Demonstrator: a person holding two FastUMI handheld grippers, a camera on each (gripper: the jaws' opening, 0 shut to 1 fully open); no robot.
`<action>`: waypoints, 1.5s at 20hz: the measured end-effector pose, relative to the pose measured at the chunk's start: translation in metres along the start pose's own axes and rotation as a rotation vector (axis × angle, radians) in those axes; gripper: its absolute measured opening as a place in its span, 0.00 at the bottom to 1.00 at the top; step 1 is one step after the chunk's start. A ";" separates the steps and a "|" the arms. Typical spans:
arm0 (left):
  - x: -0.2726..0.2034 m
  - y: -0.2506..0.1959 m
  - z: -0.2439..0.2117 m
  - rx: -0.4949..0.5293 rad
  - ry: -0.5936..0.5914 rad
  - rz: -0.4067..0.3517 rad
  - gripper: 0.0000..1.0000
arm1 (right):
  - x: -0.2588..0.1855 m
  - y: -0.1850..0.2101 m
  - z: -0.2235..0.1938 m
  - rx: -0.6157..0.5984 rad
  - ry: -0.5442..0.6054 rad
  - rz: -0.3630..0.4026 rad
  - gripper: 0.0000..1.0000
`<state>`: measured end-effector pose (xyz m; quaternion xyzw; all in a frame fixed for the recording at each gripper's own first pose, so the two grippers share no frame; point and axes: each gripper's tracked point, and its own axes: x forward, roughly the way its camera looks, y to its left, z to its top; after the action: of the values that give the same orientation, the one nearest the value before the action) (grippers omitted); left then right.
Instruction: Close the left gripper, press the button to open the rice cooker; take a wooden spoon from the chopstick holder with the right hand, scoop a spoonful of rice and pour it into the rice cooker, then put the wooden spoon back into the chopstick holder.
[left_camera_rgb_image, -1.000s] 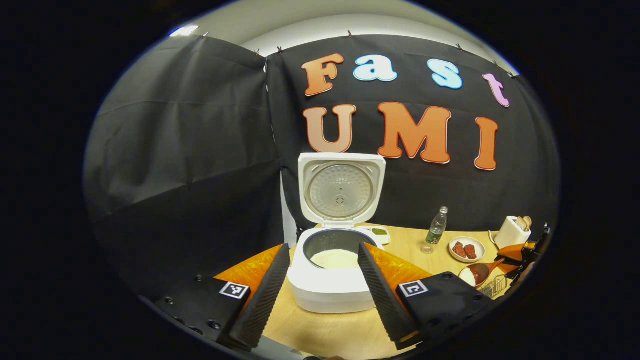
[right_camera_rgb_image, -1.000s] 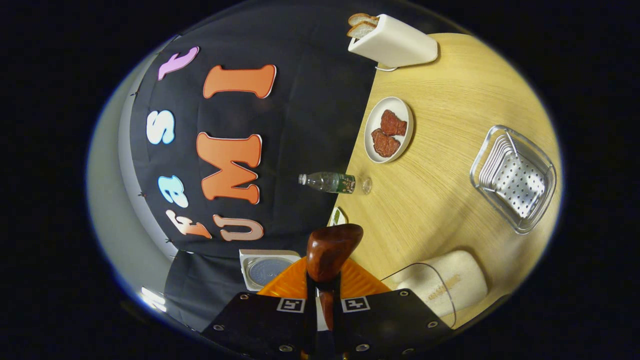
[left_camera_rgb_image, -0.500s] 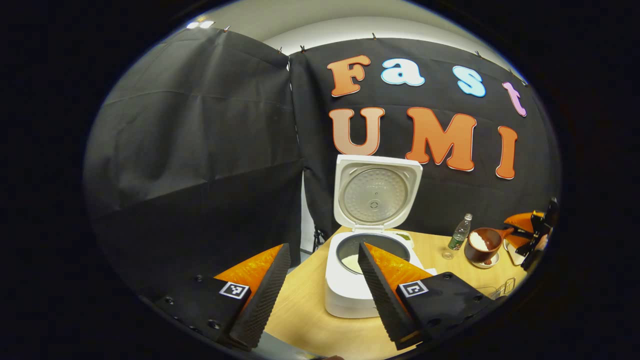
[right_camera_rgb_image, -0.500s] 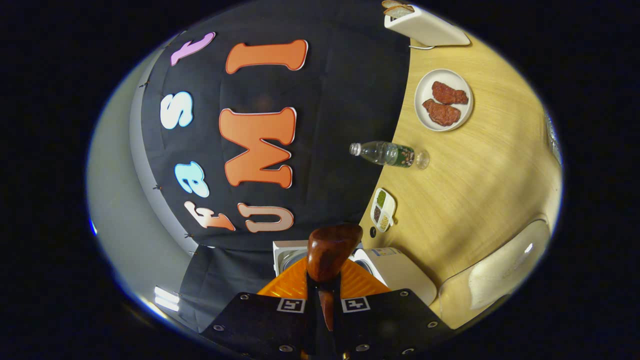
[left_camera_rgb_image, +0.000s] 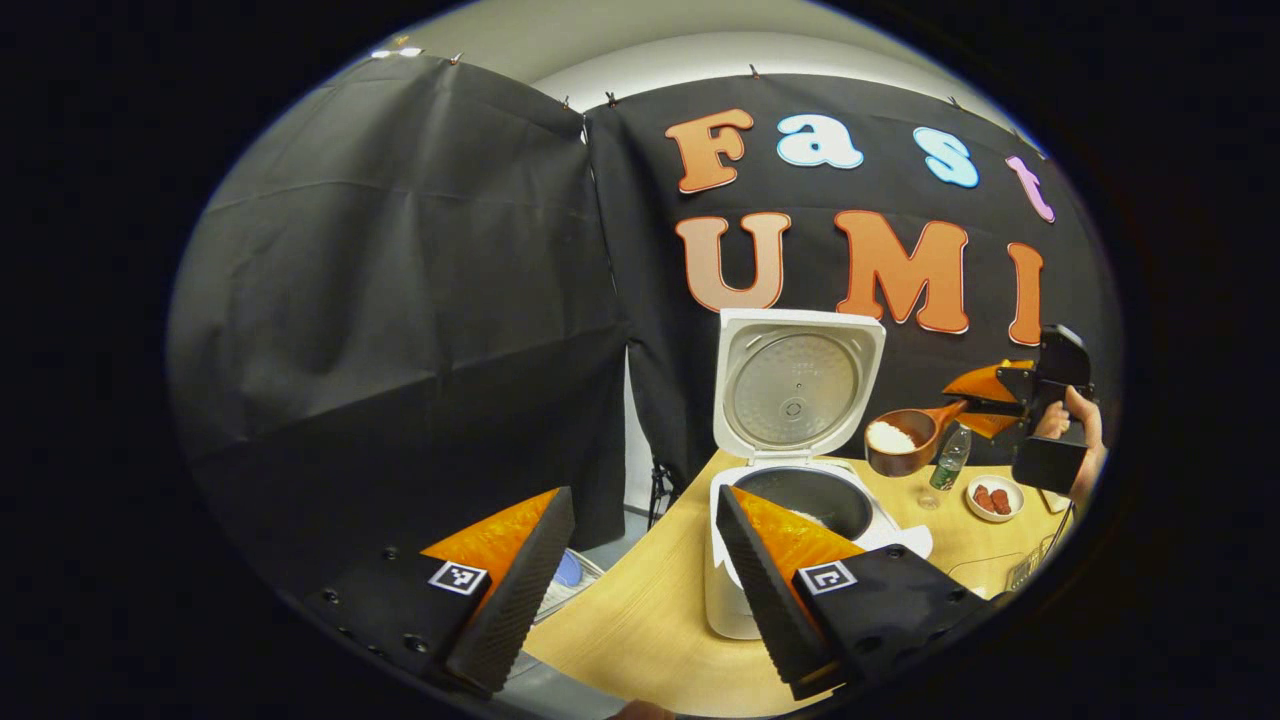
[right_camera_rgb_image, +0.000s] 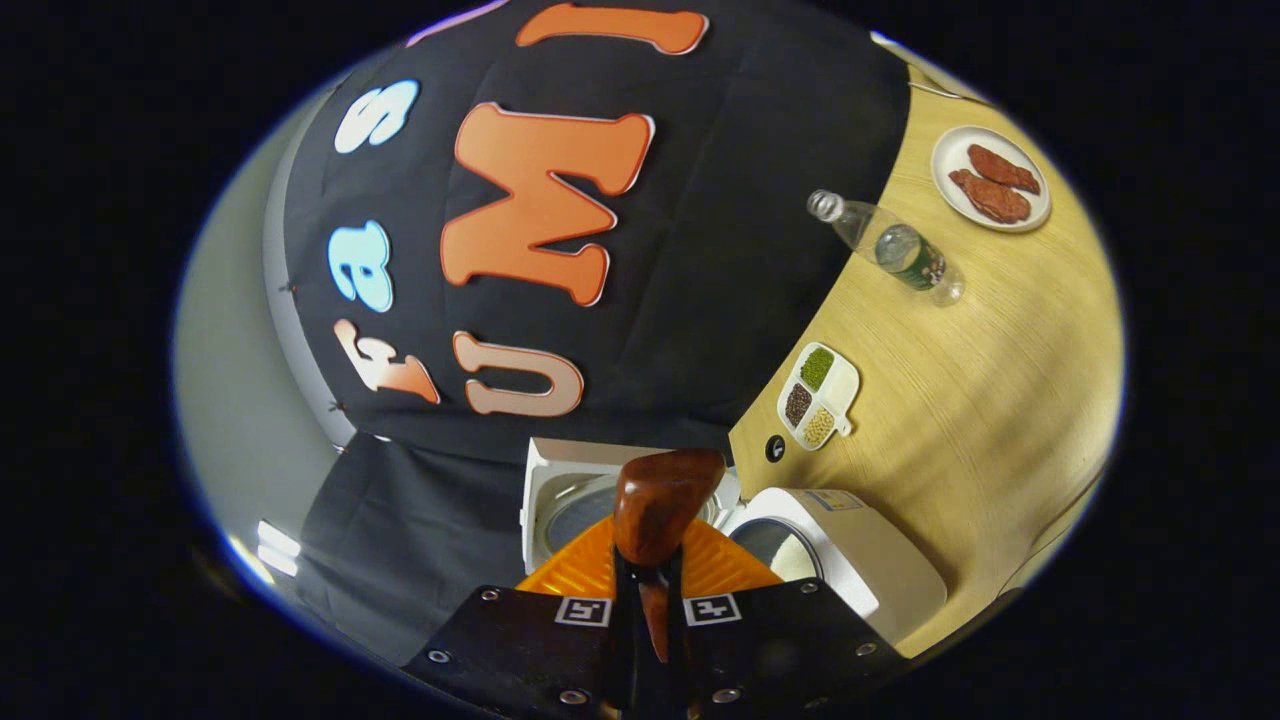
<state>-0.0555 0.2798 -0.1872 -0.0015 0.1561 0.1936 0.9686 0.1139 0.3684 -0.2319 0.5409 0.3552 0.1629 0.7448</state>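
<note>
Fingers of the left gripper (left_camera_rgb_image: 640, 570) stand wide apart, holding nothing, near the rice cooker (left_camera_rgb_image: 800, 540), whose lid is up. Beyond it, the right gripper (left_camera_rgb_image: 985, 405) is clamped on the wooden spoon (left_camera_rgb_image: 905, 440), its bowl heaped with rice above the cooker's right edge. Farther right on the table (left_camera_rgb_image: 650, 630) stand a bottle (left_camera_rgb_image: 948, 462) and a plate of meat (left_camera_rgb_image: 993, 497).

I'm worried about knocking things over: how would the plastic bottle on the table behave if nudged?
The plastic bottle stands tall and narrow, so it probably tips easily. It looks clear and largely empty, likely light. Being round, it would probably roll on the table once down.
</note>
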 end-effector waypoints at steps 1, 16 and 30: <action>0.002 0.004 -0.001 -0.003 0.003 0.006 0.97 | 0.011 0.002 -0.005 -0.056 0.004 -0.020 0.12; -0.003 0.035 -0.025 -0.029 0.051 0.109 0.97 | 0.066 0.036 -0.064 -0.862 0.009 -0.103 0.12; -0.010 0.028 -0.028 -0.028 0.057 0.108 0.96 | 0.055 0.087 -0.094 -1.309 0.026 0.067 0.12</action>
<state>-0.0831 0.2999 -0.2096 -0.0119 0.1810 0.2476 0.9517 0.0986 0.4991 -0.1868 -0.0156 0.1745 0.3751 0.9103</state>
